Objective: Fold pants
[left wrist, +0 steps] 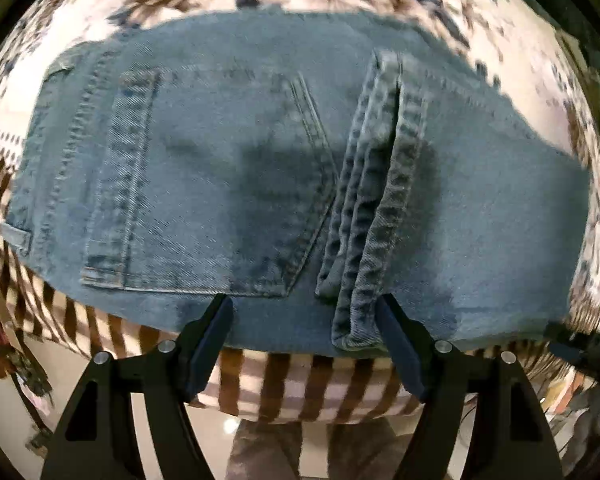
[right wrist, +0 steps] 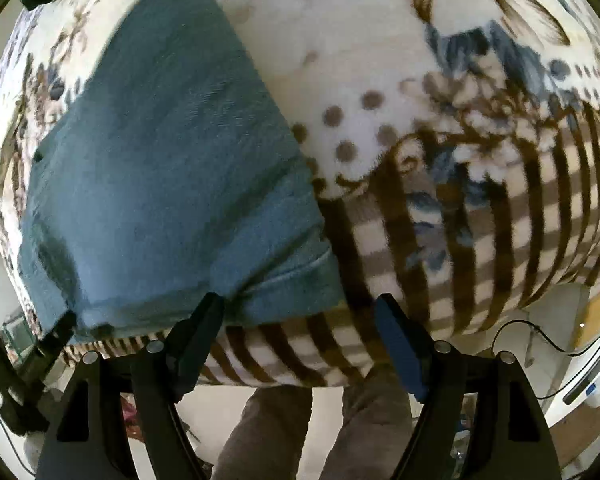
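Note:
Blue jeans [left wrist: 228,184] lie folded on a patterned blanket [left wrist: 308,384], back pocket up, with the leg hems [left wrist: 376,200] folded over onto the seat. My left gripper [left wrist: 306,340] is open and empty just above the near edge of the jeans, its jaws either side of the hem ends. In the right wrist view the folded jeans [right wrist: 160,168] lie left of centre. My right gripper [right wrist: 300,340] is open and empty at their near right corner, over the blanket [right wrist: 440,240].
The blanket covers a raised surface whose near edge [right wrist: 292,376] drops to a pale floor. The person's legs [right wrist: 320,432] stand below. Cables and boxes [right wrist: 560,344] lie at the right. The other gripper [left wrist: 580,352] shows at the right edge of the left wrist view.

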Available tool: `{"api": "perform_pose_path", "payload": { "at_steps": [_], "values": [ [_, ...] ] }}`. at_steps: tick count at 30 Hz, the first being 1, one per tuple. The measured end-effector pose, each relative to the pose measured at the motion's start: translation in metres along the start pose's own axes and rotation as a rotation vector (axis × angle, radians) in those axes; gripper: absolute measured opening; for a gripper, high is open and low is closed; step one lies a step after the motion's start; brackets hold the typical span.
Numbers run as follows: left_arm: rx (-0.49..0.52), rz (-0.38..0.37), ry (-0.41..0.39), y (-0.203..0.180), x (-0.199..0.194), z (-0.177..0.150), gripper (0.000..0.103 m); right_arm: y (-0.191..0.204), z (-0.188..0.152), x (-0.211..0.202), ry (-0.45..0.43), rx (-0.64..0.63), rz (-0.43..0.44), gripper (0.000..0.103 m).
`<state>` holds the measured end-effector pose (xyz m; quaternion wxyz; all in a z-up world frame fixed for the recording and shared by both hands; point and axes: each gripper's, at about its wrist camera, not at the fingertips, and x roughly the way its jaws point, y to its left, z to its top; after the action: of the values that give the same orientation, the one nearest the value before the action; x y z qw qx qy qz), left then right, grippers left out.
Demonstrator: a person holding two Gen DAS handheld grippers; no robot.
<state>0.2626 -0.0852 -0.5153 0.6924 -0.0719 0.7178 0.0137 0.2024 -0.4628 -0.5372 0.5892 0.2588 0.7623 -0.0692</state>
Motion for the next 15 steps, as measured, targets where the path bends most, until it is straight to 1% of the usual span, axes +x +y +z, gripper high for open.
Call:
{"api": "perform_pose_path", "payload": {
  "at_steps": [2,4,7,8,9,10,11,12,13,14,15],
  "values": [
    [-0.022,-0.025,-0.022,-0.001,-0.01,0.005,0.073,-0.002,-0.001,-0.011,-0.028,-0.004,0.018,0.08],
    [-0.043,-0.062,-0.035,0.0,-0.018,0.013,0.073,-0.012,-0.004,-0.024,-0.054,0.016,0.061,0.08],
    [-0.093,-0.132,-0.001,0.0,-0.013,0.021,0.073,-0.024,0.003,-0.033,-0.086,0.098,0.144,0.08],
    [-0.106,-0.148,0.009,-0.001,-0.008,0.024,0.073,-0.027,0.007,-0.032,-0.084,0.12,0.165,0.08],
    [-0.112,-0.152,0.015,-0.006,-0.003,0.03,0.07,-0.029,0.011,-0.029,-0.079,0.141,0.179,0.077],
    [-0.113,-0.158,0.009,-0.01,0.003,0.032,0.07,-0.033,0.015,-0.023,-0.082,0.172,0.183,0.061],
    [-0.115,-0.153,0.003,-0.012,0.007,0.033,0.063,-0.037,0.018,-0.016,-0.076,0.182,0.177,0.048],
    [-0.11,-0.134,0.008,-0.013,0.015,0.032,0.052,-0.038,0.021,-0.006,-0.055,0.193,0.145,0.038],
    [-0.105,-0.117,0.011,-0.014,0.019,0.031,0.048,-0.043,0.018,-0.002,-0.061,0.206,0.141,0.034],
    [-0.101,-0.103,0.005,-0.012,0.022,0.029,0.041,-0.046,0.016,0.001,-0.073,0.216,0.158,0.031],
    [-0.094,-0.102,-0.004,-0.009,0.022,0.027,0.037,-0.052,0.011,0.001,-0.069,0.222,0.165,0.029]
  ]
}}
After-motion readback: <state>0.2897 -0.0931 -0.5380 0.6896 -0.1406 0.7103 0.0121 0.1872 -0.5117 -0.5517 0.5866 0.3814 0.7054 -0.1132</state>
